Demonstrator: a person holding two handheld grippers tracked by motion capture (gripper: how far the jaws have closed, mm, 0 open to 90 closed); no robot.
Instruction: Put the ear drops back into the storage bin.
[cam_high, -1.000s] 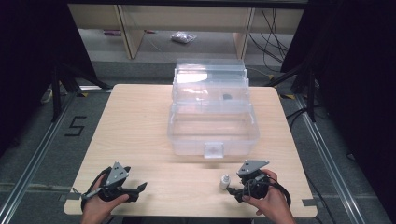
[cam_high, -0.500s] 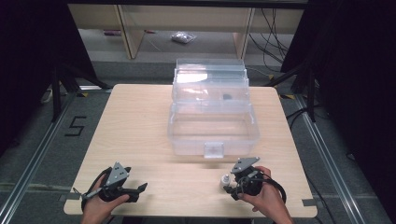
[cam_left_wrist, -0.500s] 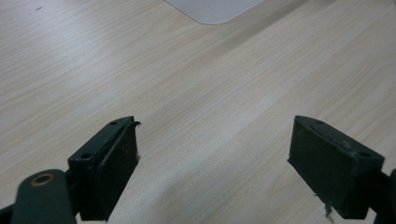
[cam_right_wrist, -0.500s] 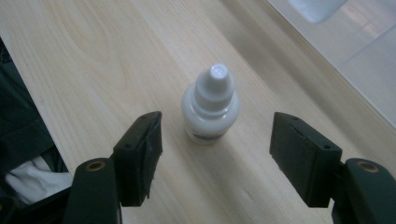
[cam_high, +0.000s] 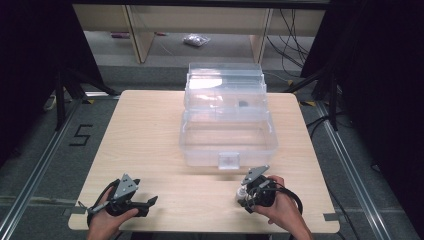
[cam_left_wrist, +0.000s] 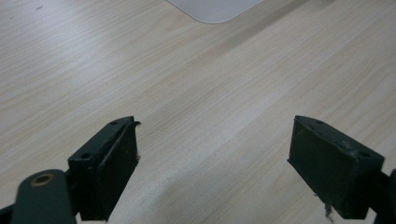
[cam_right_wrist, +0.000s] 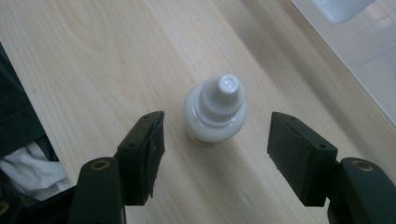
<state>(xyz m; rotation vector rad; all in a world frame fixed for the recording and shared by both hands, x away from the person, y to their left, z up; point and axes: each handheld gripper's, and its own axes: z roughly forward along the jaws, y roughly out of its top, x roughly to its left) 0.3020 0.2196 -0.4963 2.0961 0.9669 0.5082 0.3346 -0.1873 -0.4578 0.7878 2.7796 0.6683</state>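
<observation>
The counter (cam_high: 150, 130) carries a clear open box (cam_high: 227, 135) at twelve o'clock. At five o'clock stands the small white bottle (cam_right_wrist: 215, 112), upright between the right tool (cam_right_wrist: 215, 144)'s jaws, which have just been closing but aren't touching it. Best to centre on its body, then squeeze gently. The left tool (cam_left_wrist: 212, 154) gapes, empty.

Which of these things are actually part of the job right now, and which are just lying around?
In the job:
- small white bottle, standing between the jaws
- right tongs, jaws just been closing, not yet touching it

Lying about:
- clear plastic box, open
- left tongs, open over bare table
- bag on the floor behind
</observation>
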